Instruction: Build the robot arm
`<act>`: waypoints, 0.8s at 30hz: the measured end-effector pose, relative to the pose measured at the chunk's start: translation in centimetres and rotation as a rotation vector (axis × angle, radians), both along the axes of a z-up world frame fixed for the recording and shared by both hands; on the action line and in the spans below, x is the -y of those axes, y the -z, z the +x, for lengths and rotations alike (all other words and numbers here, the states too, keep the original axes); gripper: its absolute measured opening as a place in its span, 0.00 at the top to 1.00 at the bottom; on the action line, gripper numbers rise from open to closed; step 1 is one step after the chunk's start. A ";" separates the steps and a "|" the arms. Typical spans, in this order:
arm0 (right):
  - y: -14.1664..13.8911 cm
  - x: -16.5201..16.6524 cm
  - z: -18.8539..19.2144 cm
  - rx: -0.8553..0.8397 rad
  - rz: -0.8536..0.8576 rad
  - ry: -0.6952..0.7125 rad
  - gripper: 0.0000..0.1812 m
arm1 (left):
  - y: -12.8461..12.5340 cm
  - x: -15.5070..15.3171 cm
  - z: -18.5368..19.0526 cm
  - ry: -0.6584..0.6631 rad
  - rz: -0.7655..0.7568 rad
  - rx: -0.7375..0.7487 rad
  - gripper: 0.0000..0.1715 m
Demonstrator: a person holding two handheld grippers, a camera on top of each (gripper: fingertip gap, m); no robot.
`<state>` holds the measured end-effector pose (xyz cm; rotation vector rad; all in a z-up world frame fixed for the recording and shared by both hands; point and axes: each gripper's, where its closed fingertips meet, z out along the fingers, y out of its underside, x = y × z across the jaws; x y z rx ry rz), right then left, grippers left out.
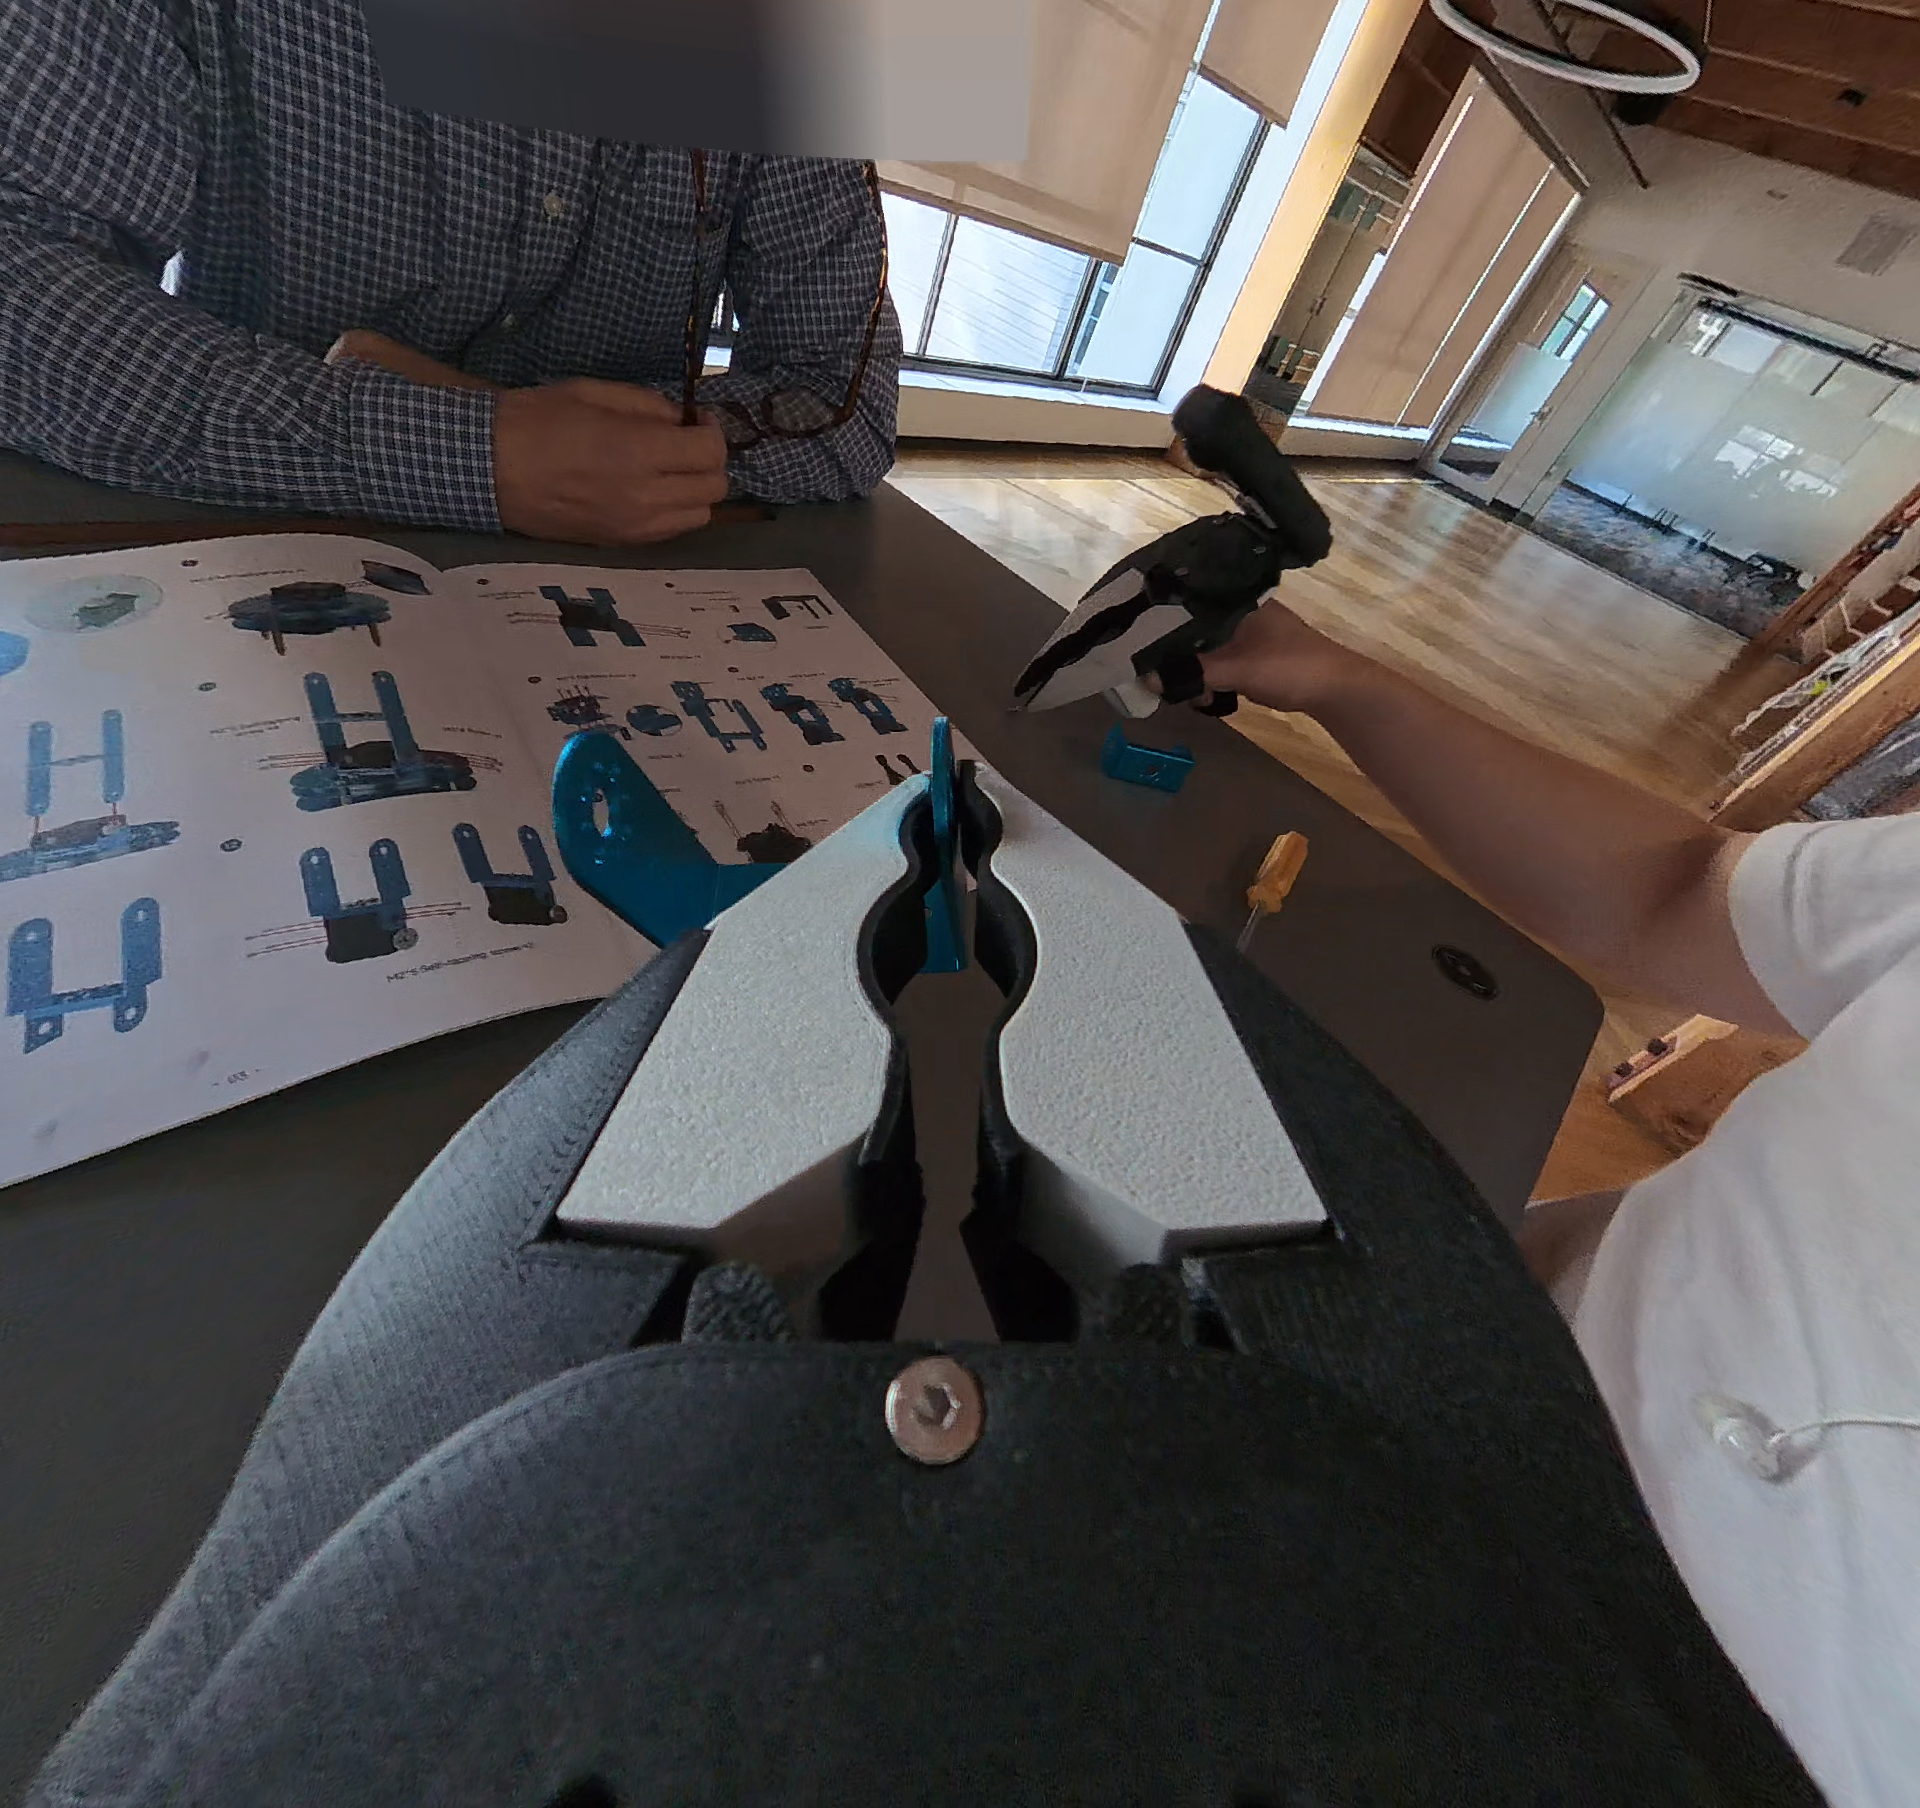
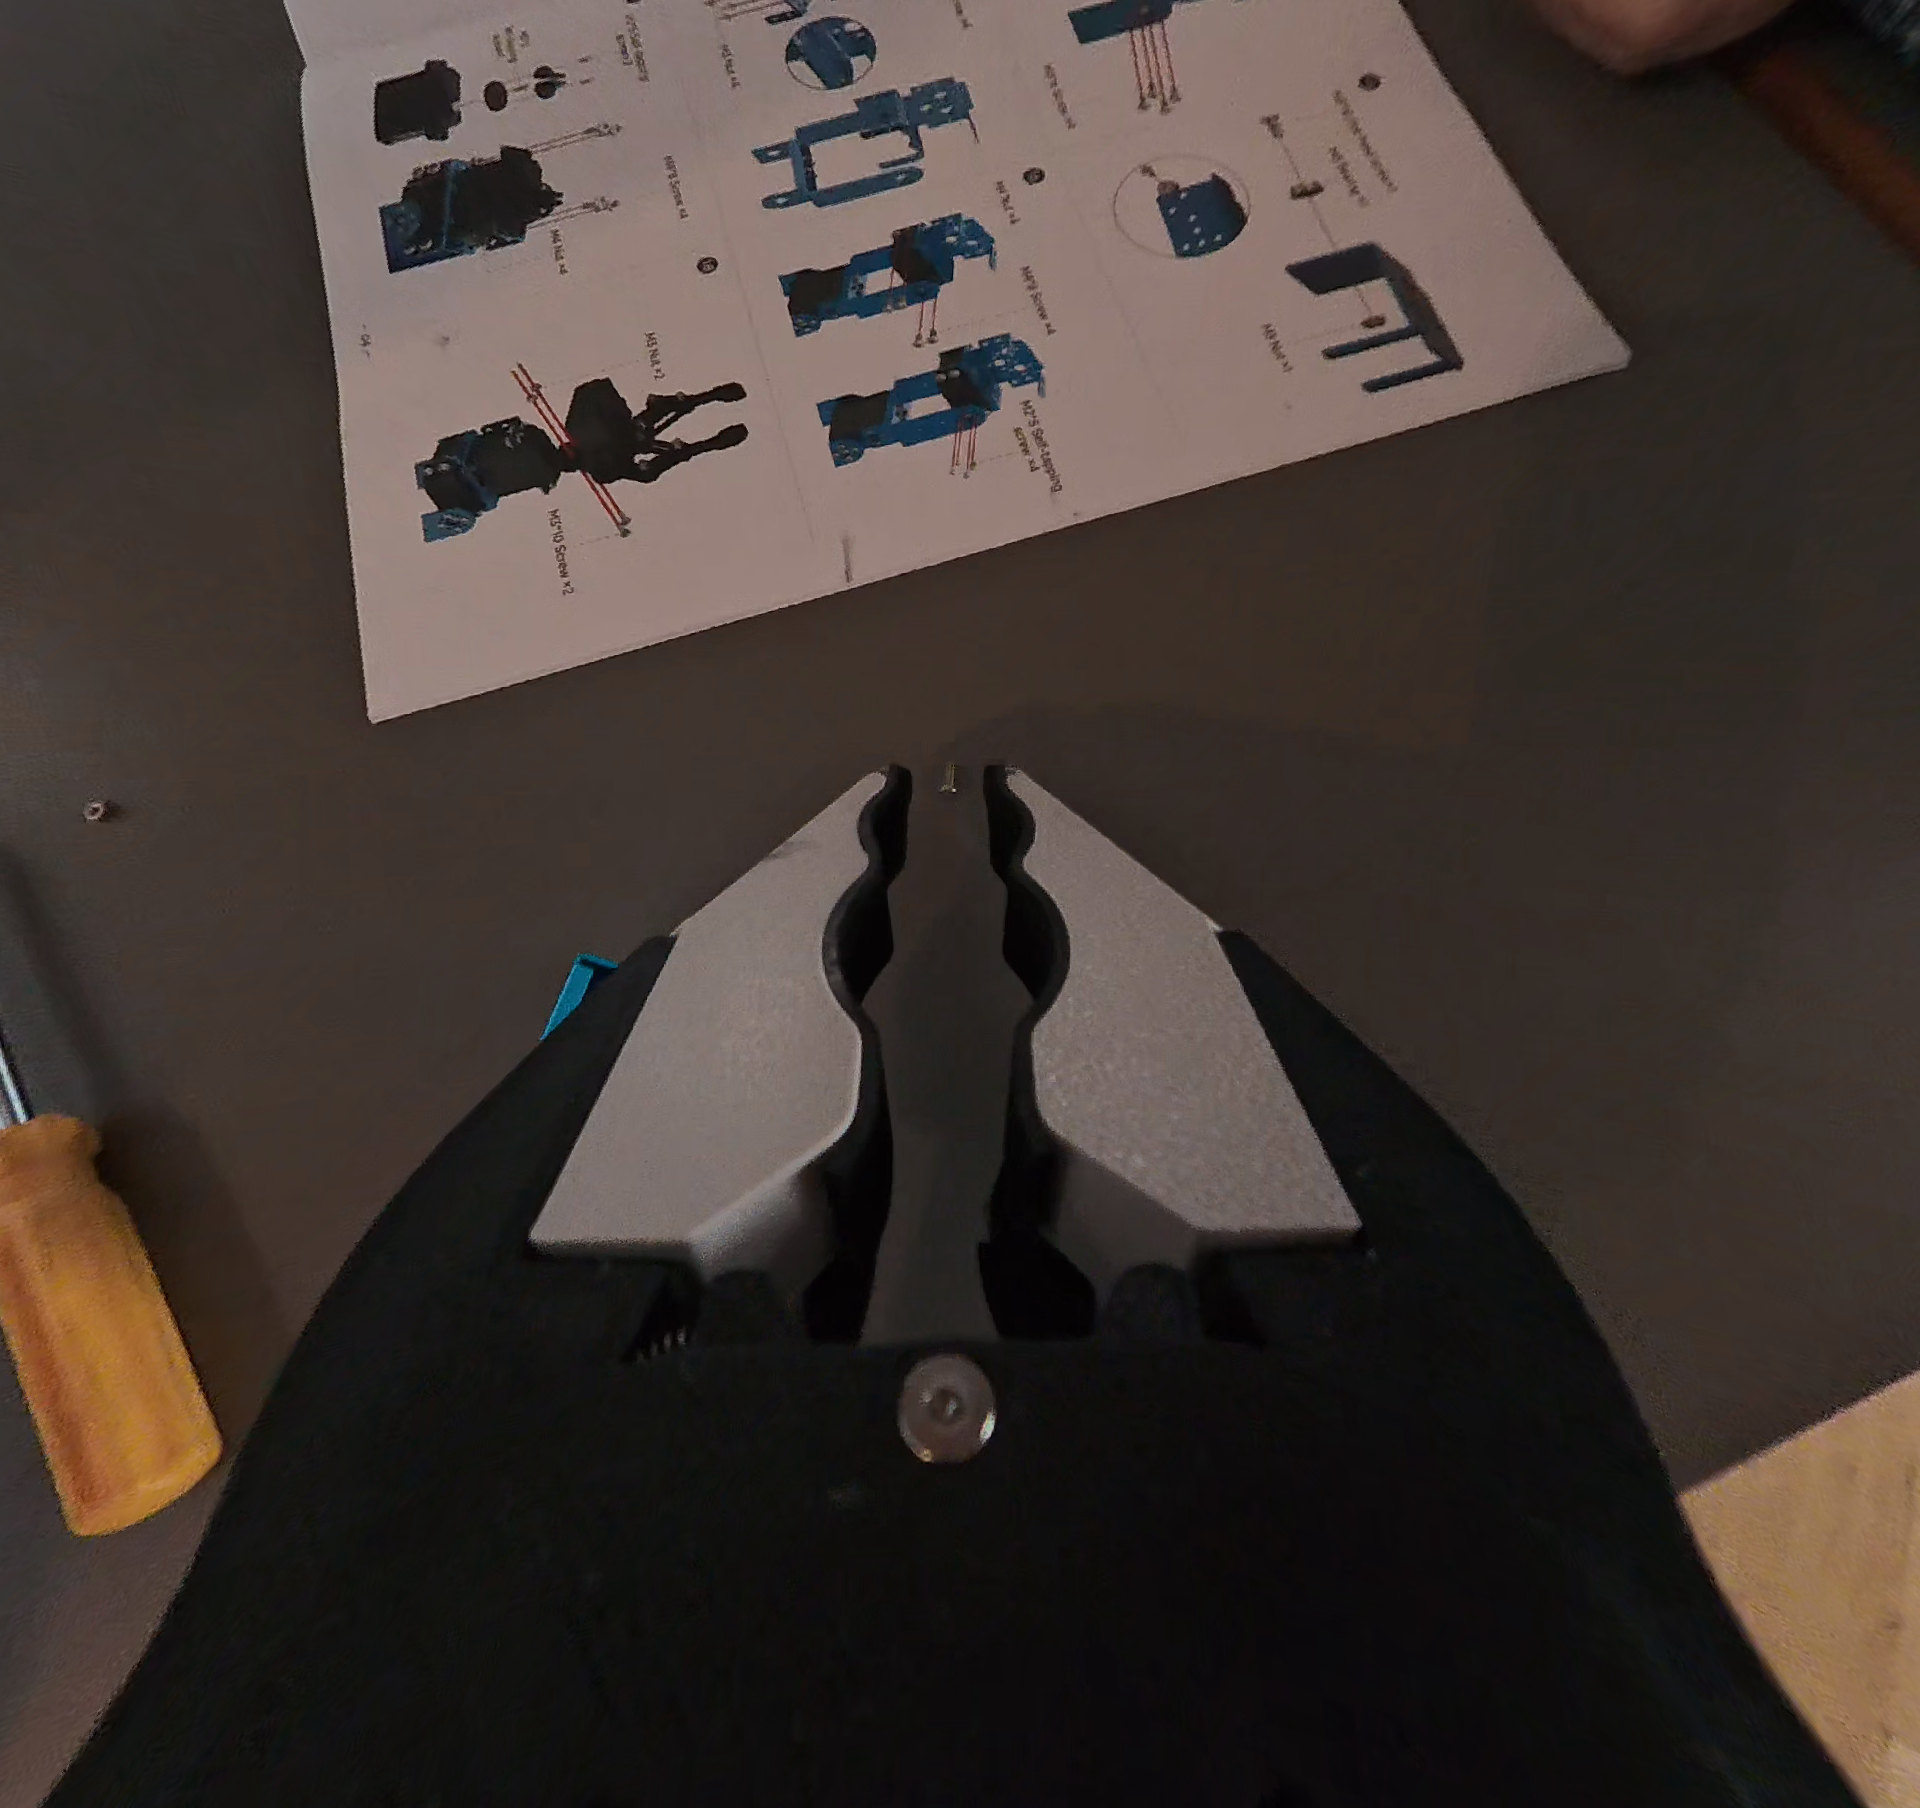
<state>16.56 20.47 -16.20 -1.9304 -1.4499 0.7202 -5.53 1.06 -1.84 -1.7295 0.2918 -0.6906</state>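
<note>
Left gripper (image 1: 951, 782): rough matt grey fingers, ribbed black plastic body. Blue bracket (image 1: 623, 839): matt painted metal. Booklet (image 1: 312, 771): smooth paper. Table (image 2: 1351, 719): matt dark grey. Screwdriver (image 2: 88, 1311): glossy yellow handle, shiny metal shaft.

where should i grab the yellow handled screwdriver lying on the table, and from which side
Grip the yellow handle, not the thin metal shaft: it is the thick part and gives the pads something to close on. The screwdriver lies flat on the dark table, so come straight down from above with the fingers across the handle. The right gripper is nearest; its jaws stand slightly apart around a small screw.
</note>
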 end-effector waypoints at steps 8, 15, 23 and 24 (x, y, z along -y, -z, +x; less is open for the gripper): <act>0.6 -0.3 -0.1 -0.017 -0.010 0.009 0.96 | -0.4 0.5 0.0 0.021 0.009 0.056 1.00; 0.5 0.0 -0.2 -0.016 0.016 -0.018 0.99 | 0.0 0.0 0.1 0.027 0.012 0.047 1.00; -0.6 0.2 -0.2 -0.026 0.113 -0.017 1.00 | -0.9 0.6 -0.5 0.100 0.021 0.289 1.00; -0.8 0.3 -0.2 -0.024 0.119 -0.019 1.00 | -1.1 0.7 -0.7 0.113 0.021 0.342 1.00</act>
